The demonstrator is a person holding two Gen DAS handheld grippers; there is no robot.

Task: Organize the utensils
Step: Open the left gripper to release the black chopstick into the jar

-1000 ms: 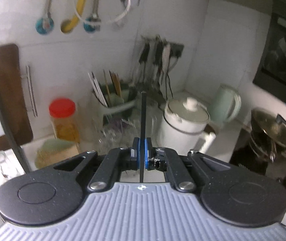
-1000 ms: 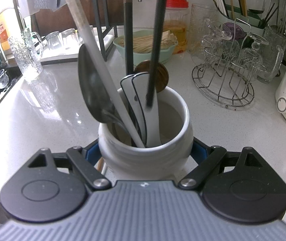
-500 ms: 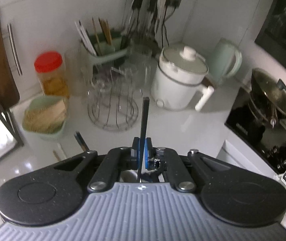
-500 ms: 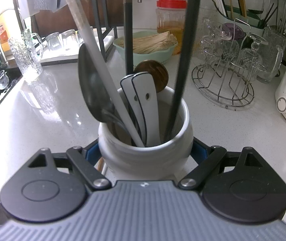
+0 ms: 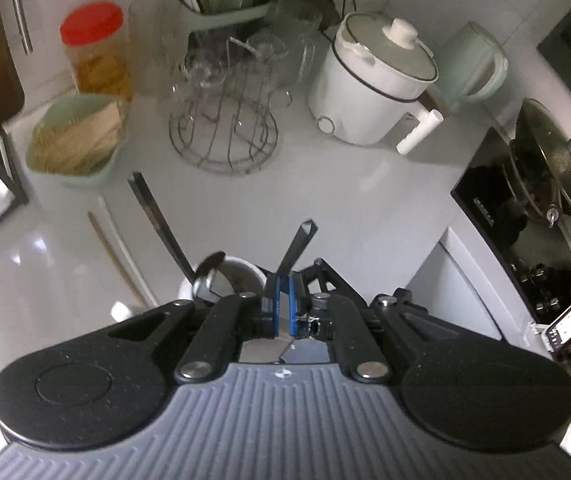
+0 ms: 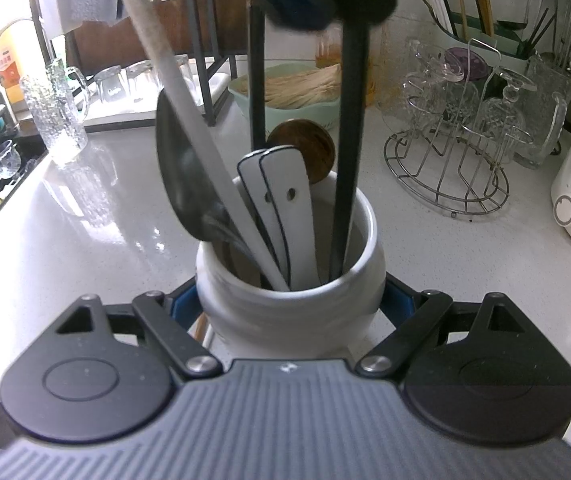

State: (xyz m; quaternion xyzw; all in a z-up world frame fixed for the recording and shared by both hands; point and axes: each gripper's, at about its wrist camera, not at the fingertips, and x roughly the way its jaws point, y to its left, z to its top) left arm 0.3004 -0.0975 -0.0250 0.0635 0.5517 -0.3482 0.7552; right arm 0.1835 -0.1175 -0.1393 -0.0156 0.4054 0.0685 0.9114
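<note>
Pretty crowded counter [image 6: 425, 248] here: behind the white crock [image 6: 291, 280] there's a green bowl [image 6: 285, 108] of noodles, and off to its right a wire glass rack [image 6: 449, 172] with upturned glasses, then a white cooker [image 5: 373, 92] and a pale green kettle [image 5: 473, 68] toward the back right corner. A red-lidded jar [image 5: 95, 52] stands against the back wall, and tumblers sit on a tray at the left by the sink. The crock is already stuffed: a metal ladle [image 6: 183, 184], a long pale handle leaning left, two white spoons [image 6: 281, 200], a brown wooden spoon [image 6: 305, 148] and a black handle at the back, so there's not much room in the mouth. The right gripper [image 6: 291, 300] has its blue pads pressed on both sides of the crock, holding it on the counter near the front edge. The left gripper [image 5: 283, 296] is clamped tight on a black utensil [image 6: 349, 140], pinching its handle up high, right over the crock; the utensil's lower end is down inside the crock along the right wall. What kind of utensil it is I can't tell.
</note>
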